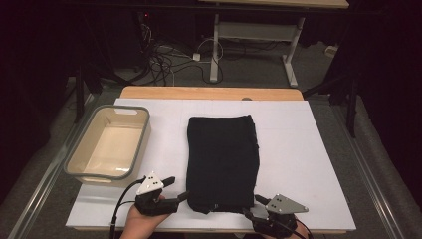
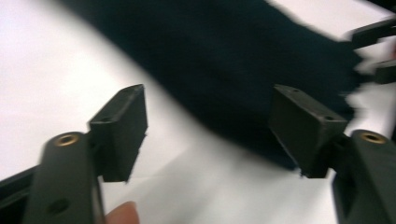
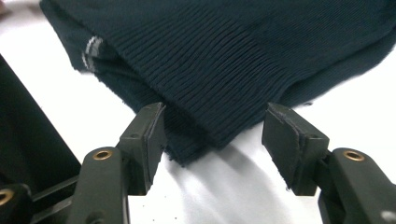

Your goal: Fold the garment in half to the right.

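1. Basin point(image 1: 108, 144): a grey-rimmed, cream plastic tub at 9 o'clock on the table point(image 1: 308, 164), well apart from the folded garment.
2. Left hand-held gripper point(image 1: 178, 189): at 7 o'clock, just beside the garment's near left corner. Its jaws are released and stand apart with nothing between them; the left gripper view shows bare white table in the gap point(image 2: 208, 140).
3. Folded garment point(image 1: 222, 155): dark ribbed knitwear lying flat at the centre of the table, long side running from 6 to 12 o'clock.
4. Right hand-held gripper point(image 1: 252, 206): at 5 o'clock, at the garment's near right corner. In the right gripper view its jaws are released point(image 3: 212, 135); the folded corner point(image 3: 201, 140) lies between the pads, unpinched.
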Demonstrator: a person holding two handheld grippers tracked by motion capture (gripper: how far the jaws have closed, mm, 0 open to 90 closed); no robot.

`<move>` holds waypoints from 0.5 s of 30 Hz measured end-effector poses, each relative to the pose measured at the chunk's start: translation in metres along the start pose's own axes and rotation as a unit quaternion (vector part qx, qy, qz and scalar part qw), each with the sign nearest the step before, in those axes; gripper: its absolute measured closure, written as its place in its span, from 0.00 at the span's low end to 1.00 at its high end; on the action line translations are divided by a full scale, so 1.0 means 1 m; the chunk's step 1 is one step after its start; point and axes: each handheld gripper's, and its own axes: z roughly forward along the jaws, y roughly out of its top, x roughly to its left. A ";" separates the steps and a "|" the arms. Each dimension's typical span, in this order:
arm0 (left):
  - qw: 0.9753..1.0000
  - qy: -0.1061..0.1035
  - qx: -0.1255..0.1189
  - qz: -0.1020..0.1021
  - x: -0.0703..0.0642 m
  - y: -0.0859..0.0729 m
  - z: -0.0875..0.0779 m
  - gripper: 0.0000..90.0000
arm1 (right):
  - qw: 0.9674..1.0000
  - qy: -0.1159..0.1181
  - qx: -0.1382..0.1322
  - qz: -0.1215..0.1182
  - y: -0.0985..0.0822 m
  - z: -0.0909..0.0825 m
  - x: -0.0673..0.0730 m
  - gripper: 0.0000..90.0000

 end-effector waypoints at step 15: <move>0.995 -0.006 0.069 0.076 -0.027 -0.007 0.019 0.55 | 0.999 -0.009 0.008 -0.030 -0.003 -0.003 0.008 0.96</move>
